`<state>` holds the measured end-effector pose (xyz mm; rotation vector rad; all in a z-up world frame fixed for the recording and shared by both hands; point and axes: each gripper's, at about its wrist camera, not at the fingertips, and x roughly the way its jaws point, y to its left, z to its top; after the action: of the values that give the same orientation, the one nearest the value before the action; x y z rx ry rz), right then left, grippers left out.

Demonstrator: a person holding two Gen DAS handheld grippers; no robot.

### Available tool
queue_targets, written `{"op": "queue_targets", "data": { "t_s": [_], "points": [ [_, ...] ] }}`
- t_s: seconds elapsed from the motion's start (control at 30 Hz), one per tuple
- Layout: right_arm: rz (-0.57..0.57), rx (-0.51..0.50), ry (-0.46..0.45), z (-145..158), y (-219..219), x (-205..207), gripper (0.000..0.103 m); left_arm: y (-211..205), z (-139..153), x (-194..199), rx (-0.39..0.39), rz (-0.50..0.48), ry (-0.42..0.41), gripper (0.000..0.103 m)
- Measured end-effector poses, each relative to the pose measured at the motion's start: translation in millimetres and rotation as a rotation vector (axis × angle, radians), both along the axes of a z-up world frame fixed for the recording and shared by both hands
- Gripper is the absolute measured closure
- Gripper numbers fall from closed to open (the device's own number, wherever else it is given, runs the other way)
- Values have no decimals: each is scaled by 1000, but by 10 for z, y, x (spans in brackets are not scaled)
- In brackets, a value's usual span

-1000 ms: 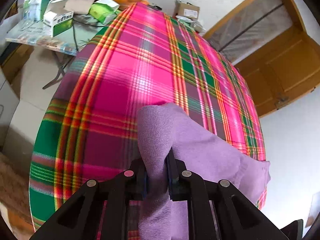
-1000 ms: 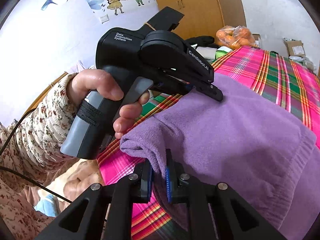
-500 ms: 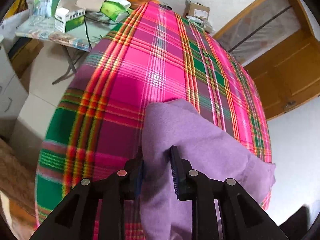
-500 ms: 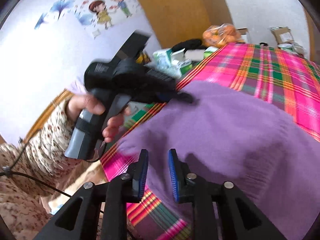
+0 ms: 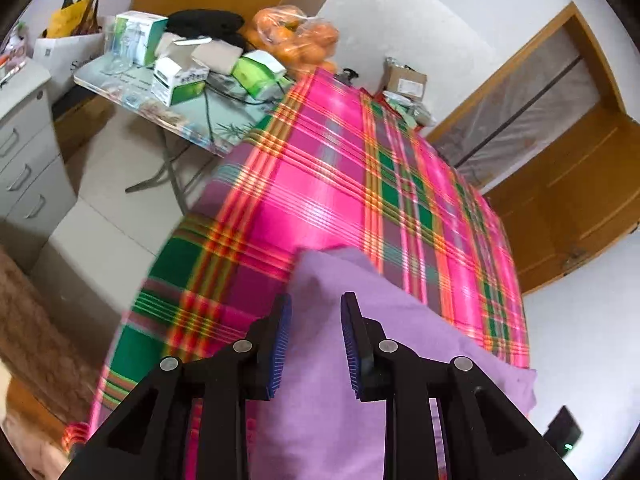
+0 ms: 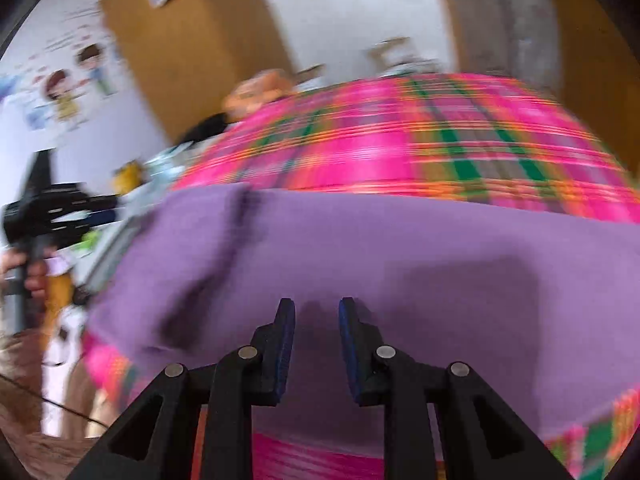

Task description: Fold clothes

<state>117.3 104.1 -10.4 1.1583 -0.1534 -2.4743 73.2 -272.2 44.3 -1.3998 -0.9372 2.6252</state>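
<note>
Purple fleece garment [image 5: 344,380] lies on the plaid tablecloth [image 5: 328,184], filling the lower centre of the left wrist view and the whole middle band of the right wrist view, where it spreads from left edge to right edge. Left gripper [image 5: 315,340]: fingers parted, with fabric visible in the gap between the blue pads but no pinch on it. Right gripper [image 6: 316,344]: fingers likewise parted, poised over the near edge of the garment, nothing clamped. The right wrist view is motion-blurred, so fine creases cannot be read; a dark diagonal line at centre left may be a crease or a shadow. At the left edge of that view the left gripper appears held in the person's hand [image 6: 28,276], off the garment. Progress assessment: the garment rests as one broad, fairly smooth panel with a rounded corner toward the upper centre of the left view, which suggests at least one layer doubled over, though layer count cannot be confirmed. Whether further folds remain cannot be settled from these views. Boxes [image 5: 176,80] and bagged oranges [image 5: 296,40] occupy the upper left.
</note>
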Motion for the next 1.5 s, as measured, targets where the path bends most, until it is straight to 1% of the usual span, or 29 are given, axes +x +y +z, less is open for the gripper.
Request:
{"op": "queue_targets", "data": {
  "t_s": [0.17, 0.27, 0.37, 0.4, 0.47, 0.57, 0.67, 0.77, 0.8, 0.83, 0.9, 1.03, 1.17, 1.3, 1.33, 1.37, 1.4, 1.5],
  "points": [
    [-159, 116, 56, -89, 384, -26, 80, 296, 79, -50, 29, -61, 20, 76],
    [-241, 133, 68, -105, 632, -35, 80, 473, 126, -79, 46, -98, 32, 76],
    [-337, 202, 74, -103, 821, -63, 80, 722, 106, -163, 39, -165, 27, 76],
    [-359, 206, 72, -107, 863, -95, 80, 811, 94, -196, 35, -191, 24, 76],
    [-378, 194, 76, -93, 945, -149, 80, 991, 65, -258, 29, -241, 16, 76],
    [-358, 229, 92, -83, 908, -276, 80, 1307, -32, -361, 47, -326, -14, 76],
    [-352, 234, 62, -76, 995, -394, 80, 1581, -119, -449, 63, -392, -35, 76],
    [-375, 282, 38, -82, 1087, -487, 80, 1798, -182, -538, 60, -443, -52, 76],
    [-392, 281, 30, -82, 1150, -515, 80, 1849, -209, -562, 62, -456, -56, 76],
    [-409, 280, 21, -83, 1214, -542, 80, 1885, -238, -580, 66, -466, -60, 76],
    [-432, 234, 0, -72, 1376, -571, 80, 1950, -297, -617, 72, -483, -69, 76],
    [-516, 250, -14, -69, 1639, -633, 80, 2068, -436, -709, 88, -511, -110, 76],
    [-593, 260, -24, -63, 1867, -660, 80, 2120, -452, -753, 85, -519, -103, 76],
    [-628, 218, -26, -66, 2012, -631, 85, 2109, -461, -788, 105, -520, -108, 76],
    [-634, 228, -25, -64, 2018, -637, 84, 2106, -462, -791, 107, -520, -108, 76],
    [-671, 293, -30, -62, 2021, -653, 81, 2108, -462, -795, 105, -521, -106, 76],
    [-694, 337, -35, -69, 2020, -650, 79, 2108, -461, -797, 104, -522, -104, 76],
    [-696, 334, -28, -58, 2086, -668, 79, 2091, -455, -788, 107, -520, -94, 76]
  ]
}}
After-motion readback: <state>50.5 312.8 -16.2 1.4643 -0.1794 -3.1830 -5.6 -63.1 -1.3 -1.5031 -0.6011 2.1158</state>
